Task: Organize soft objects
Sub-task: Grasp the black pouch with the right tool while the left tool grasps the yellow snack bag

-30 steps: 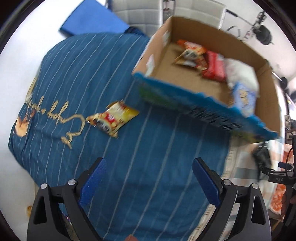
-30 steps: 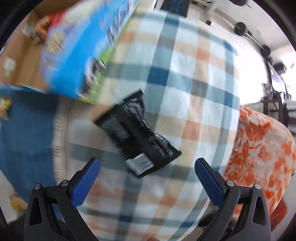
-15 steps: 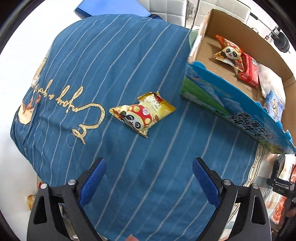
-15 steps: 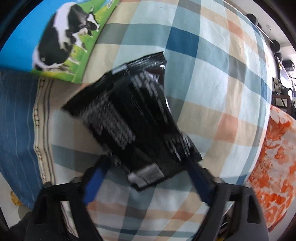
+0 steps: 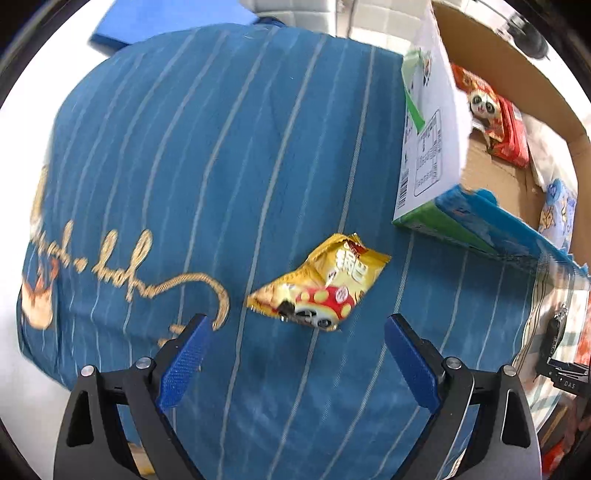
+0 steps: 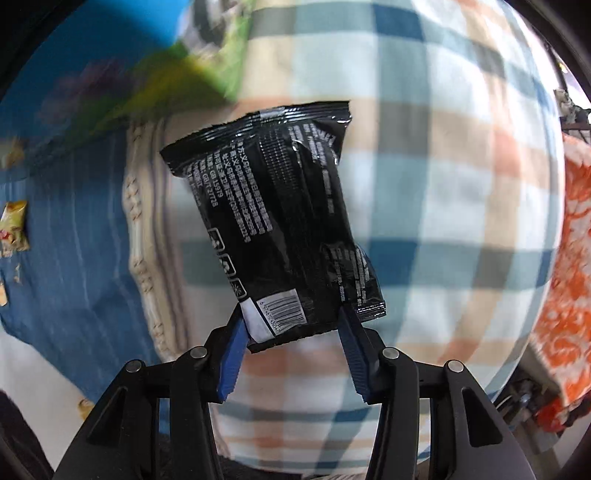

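A yellow snack packet [image 5: 321, 284] with a panda print lies on the blue striped cloth [image 5: 221, 155]. My left gripper [image 5: 295, 354] is open just short of it, with the packet ahead between the fingers. My right gripper [image 6: 293, 328] is shut on the barcode end of a black snack packet [image 6: 277, 214] and holds it over the checked cloth [image 6: 443, 184]. The open cardboard box [image 5: 491, 177] stands at the upper right in the left wrist view and holds several packets. The yellow packet also shows at the left edge of the right wrist view [image 6: 14, 229].
An orange and white patterned cloth [image 6: 569, 266] lies at the right. The box's blue and green side [image 6: 110, 74] is at the upper left of the right wrist view, blurred. A blue flat thing [image 5: 166, 22] lies beyond the striped cloth.
My right gripper has closed on the black packet and lifted it. My left gripper has moved closer to the yellow packet, which now sits just ahead of the fingers.
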Demonstrator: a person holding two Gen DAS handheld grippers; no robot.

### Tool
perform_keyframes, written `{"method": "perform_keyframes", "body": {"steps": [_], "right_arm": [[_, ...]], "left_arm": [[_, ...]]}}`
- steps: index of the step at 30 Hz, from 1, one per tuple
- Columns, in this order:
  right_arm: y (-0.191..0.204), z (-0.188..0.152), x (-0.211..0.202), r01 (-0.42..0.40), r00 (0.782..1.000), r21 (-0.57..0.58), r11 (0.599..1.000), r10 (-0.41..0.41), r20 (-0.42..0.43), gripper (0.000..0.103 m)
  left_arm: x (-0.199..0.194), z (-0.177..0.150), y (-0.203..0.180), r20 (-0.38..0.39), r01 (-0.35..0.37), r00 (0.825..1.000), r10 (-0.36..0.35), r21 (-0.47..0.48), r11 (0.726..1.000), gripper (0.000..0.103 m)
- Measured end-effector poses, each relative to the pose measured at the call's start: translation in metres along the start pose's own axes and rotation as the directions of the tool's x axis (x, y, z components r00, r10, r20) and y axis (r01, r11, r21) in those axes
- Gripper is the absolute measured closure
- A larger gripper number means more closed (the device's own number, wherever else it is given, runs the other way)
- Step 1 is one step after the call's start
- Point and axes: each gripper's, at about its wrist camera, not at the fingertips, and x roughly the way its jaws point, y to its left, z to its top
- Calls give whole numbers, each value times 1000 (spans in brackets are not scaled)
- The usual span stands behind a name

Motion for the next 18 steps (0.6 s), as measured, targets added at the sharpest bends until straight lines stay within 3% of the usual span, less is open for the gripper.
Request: {"method": "perform_keyframes", "body": {"steps": [4, 7, 9, 10, 11, 15, 18], "right_arm": [[12, -6, 0, -1, 1000, -4, 1000, 1, -10, 52], [15, -3, -1, 50, 999, -16, 999, -50, -5, 50], [22, -3, -4, 63, 998, -9, 998, -63, 9, 45], [22, -4, -6, 67, 997, 2, 998, -67, 27, 42], [23, -6, -10, 72, 996, 14, 997, -73, 44, 40], [19, 4, -24, 64, 993, 65, 996, -70, 95, 26], [10, 14, -28, 52, 992, 86, 995, -61, 112, 26]], "left_arm": [[25, 14, -14, -58, -10, 998, 17, 120, 993, 8], [45, 19, -27, -97, -18, 995, 39, 202, 979, 8], [55, 20, -29, -112, -9, 993, 34, 216, 976, 19], [59, 20, -29, -122, 0, 992, 26, 210, 978, 37], [62, 19, -28, -133, 15, 991, 12, 197, 980, 47], [62, 11, -24, -121, 56, 992, -37, 157, 986, 52], [60, -3, -22, -130, 110, 987, -94, 123, 986, 54]]}}
